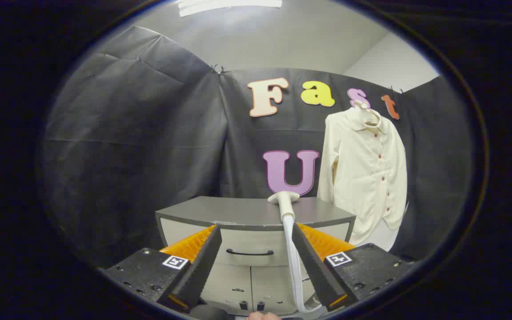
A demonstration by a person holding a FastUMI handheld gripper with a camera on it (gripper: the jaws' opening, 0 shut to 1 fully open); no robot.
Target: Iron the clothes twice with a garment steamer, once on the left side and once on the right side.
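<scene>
Steamer head (pixel 284 198) is lying on the worktop (pixel 238 211), right at its front lip, with the hose (pixel 292 258) dropping down over the edge past the drawer front. It sits just beyond the claw (pixel 256 253), nearer the right finger than the left. The claw is wide open, gripping nothing; the hose runs down close beside the right finger's inner face, and whether it brushes it I can't tell. Off to the right hangs the shirt (pixel 365 178), cream, buttoned, on a hanger (pixel 365 113) against the booth wall, well apart from the steamer and behind the worktop's right end. Below the worktop, a drawer with a dark handle (pixel 250 253), cupboard doors under that. A bit of a hand (pixel 262 316) peeks in at the very bottom.

Progress, by my reading: nothing done yet. The steamer isn't picked up, and neither side of the shirt has had its pass. Still ahead: grasp the steamer, carry it right, left pass, right pass.
</scene>
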